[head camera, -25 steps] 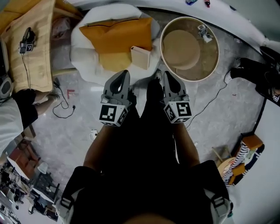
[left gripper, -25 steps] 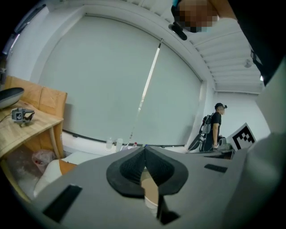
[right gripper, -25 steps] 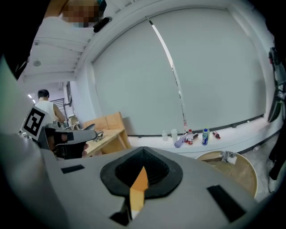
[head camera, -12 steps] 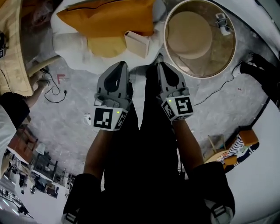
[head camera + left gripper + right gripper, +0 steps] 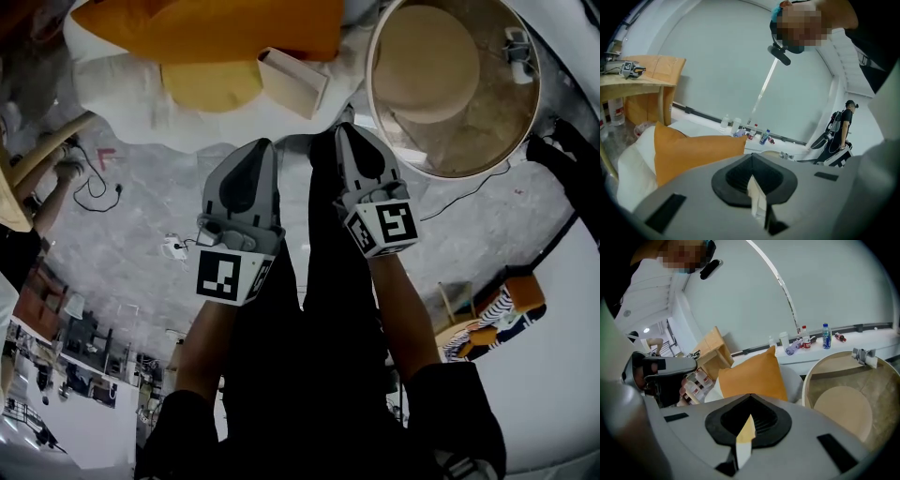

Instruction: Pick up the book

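Grey stone floor was seen below, with the book (image 5: pixel 292 82) lying on the white cushion (image 5: pixel 122 89) beside the orange pillow (image 5: pixel 206 23). Left gripper (image 5: pixel 255 155) and right gripper (image 5: pixel 349 141) were held short of it, fingers pressed together, empty. No grasp was judged made; the reach, the opening and the pick-up were all left.

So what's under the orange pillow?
A yellow cushion and a big white cushion show under the orange pillow. The parts it covers are hidden.

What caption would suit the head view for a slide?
Grey left gripper and grey right gripper, jaws shut, point toward a beige book beside an orange pillow on a white cushion.
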{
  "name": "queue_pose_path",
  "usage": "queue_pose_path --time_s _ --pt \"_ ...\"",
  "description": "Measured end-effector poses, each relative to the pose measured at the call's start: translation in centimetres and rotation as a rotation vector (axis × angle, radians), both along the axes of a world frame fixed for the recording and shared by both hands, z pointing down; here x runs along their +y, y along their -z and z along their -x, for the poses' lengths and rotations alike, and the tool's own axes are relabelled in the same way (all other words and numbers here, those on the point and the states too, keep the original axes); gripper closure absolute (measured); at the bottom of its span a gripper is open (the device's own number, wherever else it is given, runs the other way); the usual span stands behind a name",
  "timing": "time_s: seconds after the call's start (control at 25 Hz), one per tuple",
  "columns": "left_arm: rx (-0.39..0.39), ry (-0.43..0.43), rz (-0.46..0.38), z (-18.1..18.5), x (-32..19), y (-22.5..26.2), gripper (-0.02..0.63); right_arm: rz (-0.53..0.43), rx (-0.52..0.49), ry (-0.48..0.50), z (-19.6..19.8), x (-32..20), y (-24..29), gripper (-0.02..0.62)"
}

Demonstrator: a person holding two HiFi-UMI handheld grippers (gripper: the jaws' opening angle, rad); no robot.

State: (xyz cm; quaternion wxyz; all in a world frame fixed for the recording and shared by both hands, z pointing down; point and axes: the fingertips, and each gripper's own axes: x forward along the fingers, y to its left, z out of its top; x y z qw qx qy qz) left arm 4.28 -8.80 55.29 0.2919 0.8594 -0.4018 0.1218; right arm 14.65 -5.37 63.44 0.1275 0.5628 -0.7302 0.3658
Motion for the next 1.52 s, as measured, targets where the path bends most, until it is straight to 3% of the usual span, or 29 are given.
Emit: queue_pose_path --time_s 0.28,0.4,1.0,1.52 --pt "-0.038 0.001 0.035 -0.4 0.0 -5.4 0.598 0.026 -0.004 0.014 0.0 0.1 -5.2 0.589" --pt "-0.035 0.009 0.05 -0.7 -0.1 -6.5 0.598 0.047 0.002 0.051 0.2 0.0 -6.8 0.487" --pt "-0.047 0.01 0.144 0.1 -0.1 -12.2 0.598 0.152 -0.008 0.109 0.8 -1.4 -15.6 0.344" --pt "-0.042 0.027 0.167 1.0 0.2 -13.8 0.598 0.184 0.027 0.203 1.3 -1.8 -19.8 0.321"
